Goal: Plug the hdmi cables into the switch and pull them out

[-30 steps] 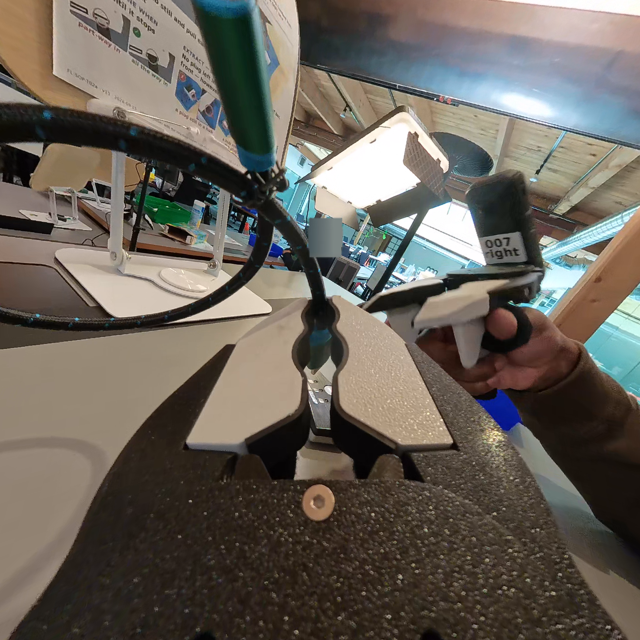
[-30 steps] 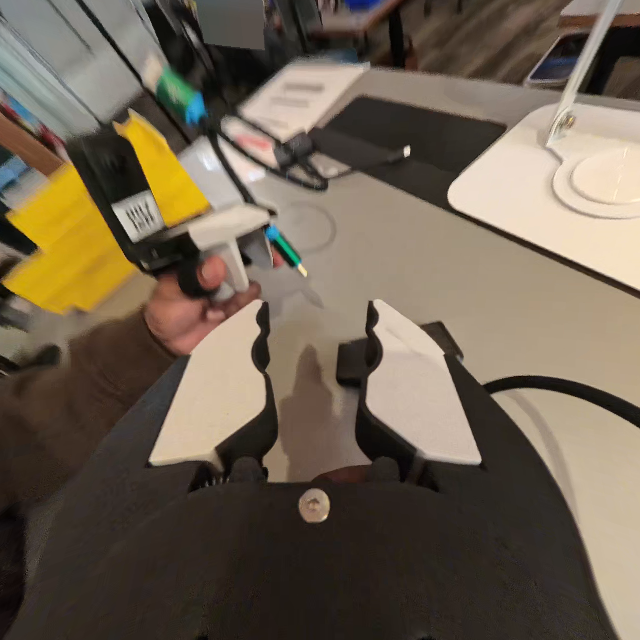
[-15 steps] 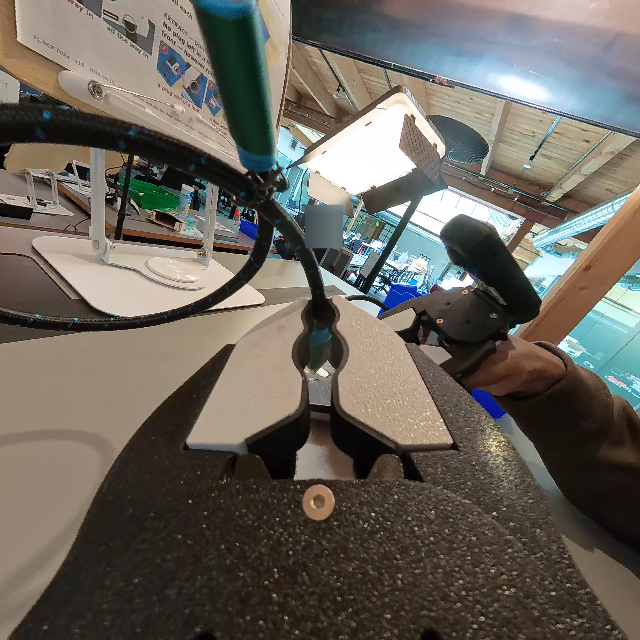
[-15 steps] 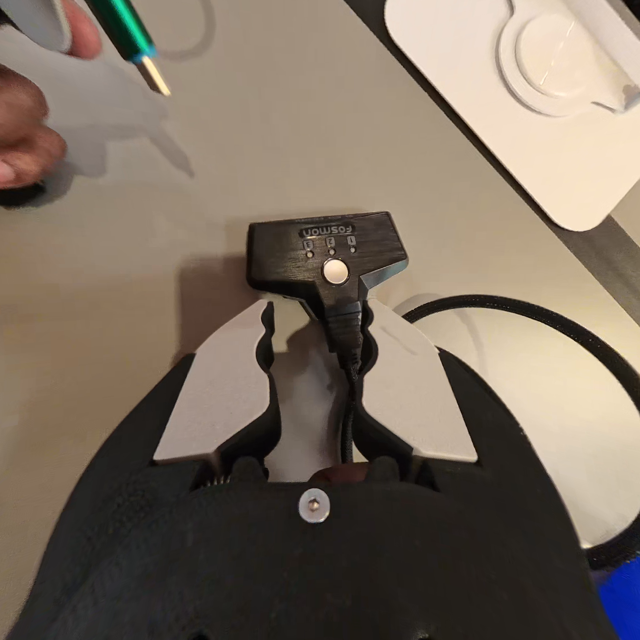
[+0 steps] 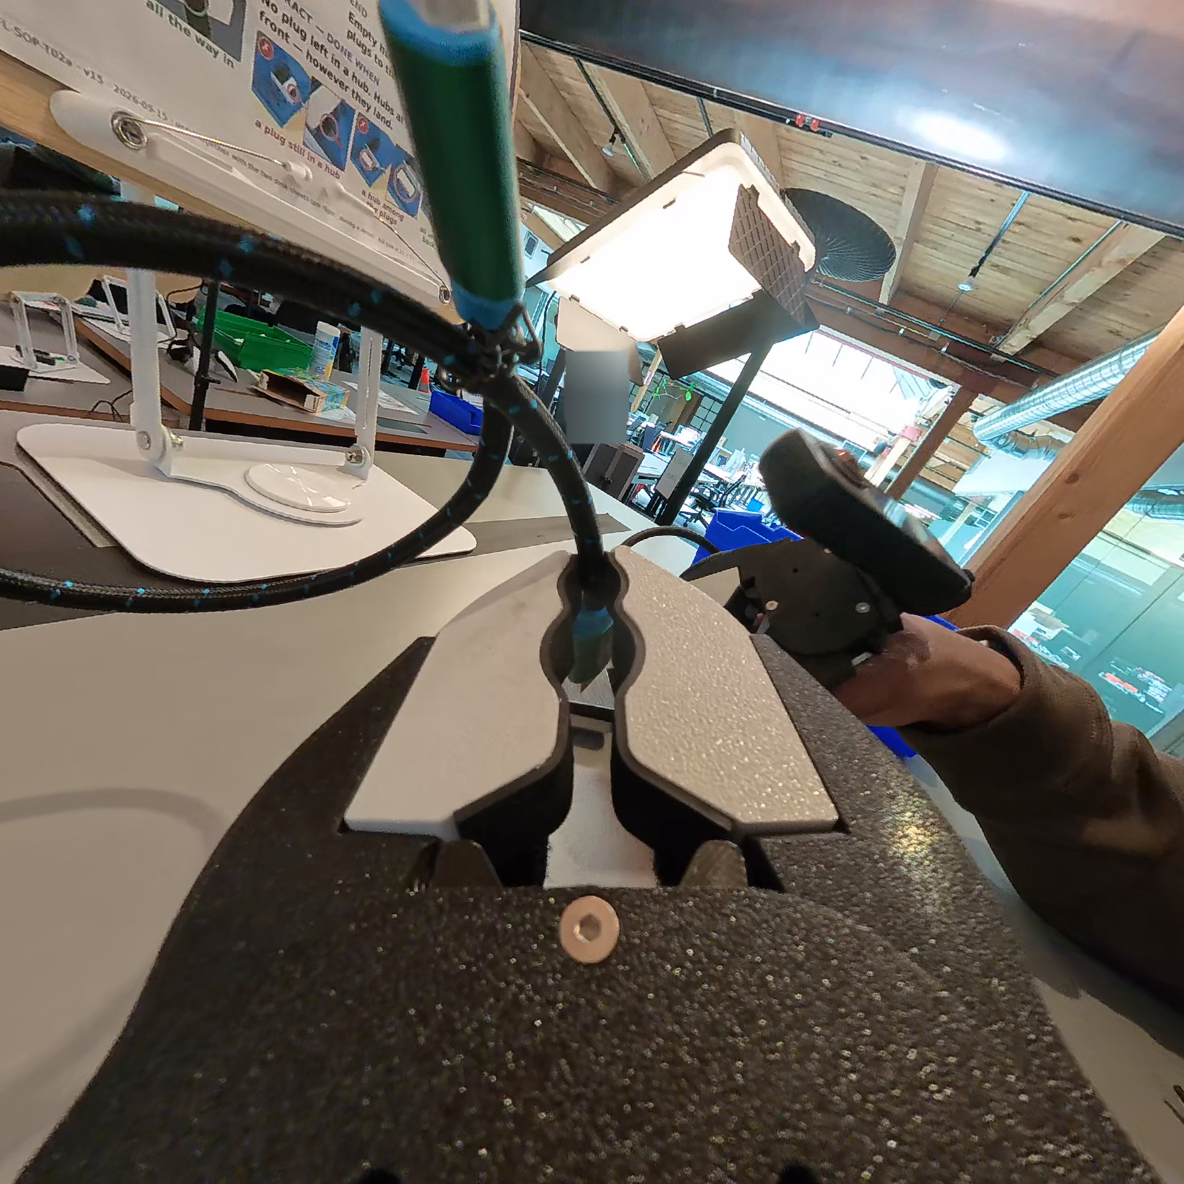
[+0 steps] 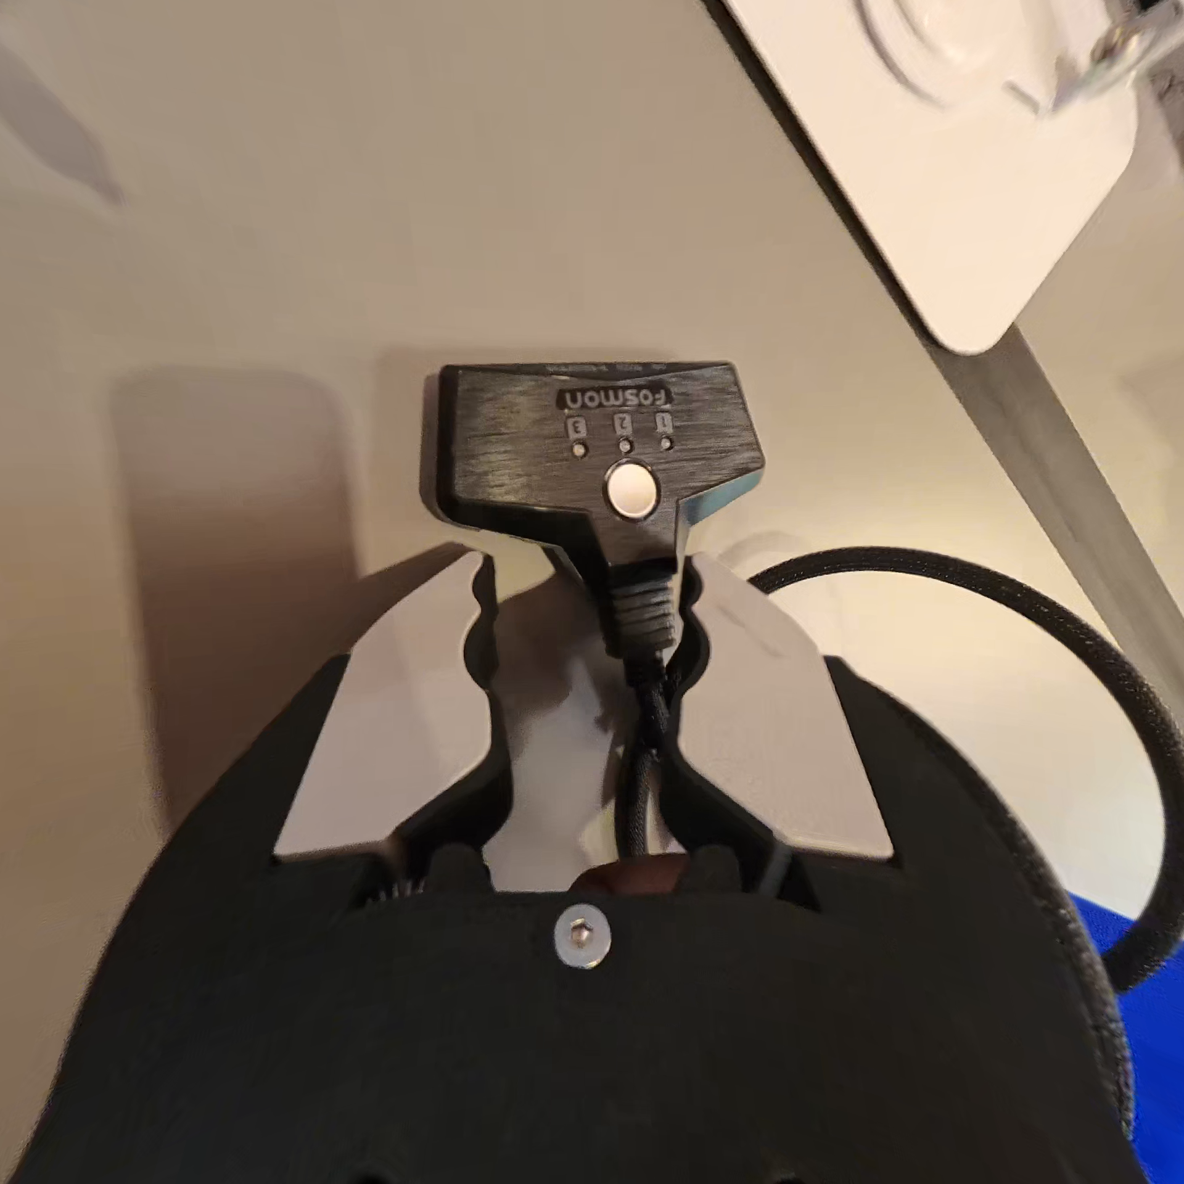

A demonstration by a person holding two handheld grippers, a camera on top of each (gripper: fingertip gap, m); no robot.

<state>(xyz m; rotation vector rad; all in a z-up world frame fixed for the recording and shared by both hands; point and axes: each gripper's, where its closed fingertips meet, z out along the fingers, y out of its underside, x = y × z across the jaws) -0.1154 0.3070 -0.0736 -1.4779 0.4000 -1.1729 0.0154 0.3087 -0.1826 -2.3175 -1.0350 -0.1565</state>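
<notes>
Left jaws pinch green plug (image 5: 589, 647) (apparently); right's gape.

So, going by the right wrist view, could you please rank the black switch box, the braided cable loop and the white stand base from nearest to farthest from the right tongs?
1. Black switch box: its neck sits between the open right tongs.
2. Braided cable loop: to the right.
3. White stand base: upper right, farthest.

Left hand-held gripper (image 5: 590, 615) clamps what looks like a green plug (image 5: 590, 647) on braided cable (image 5: 564, 461).
</notes>
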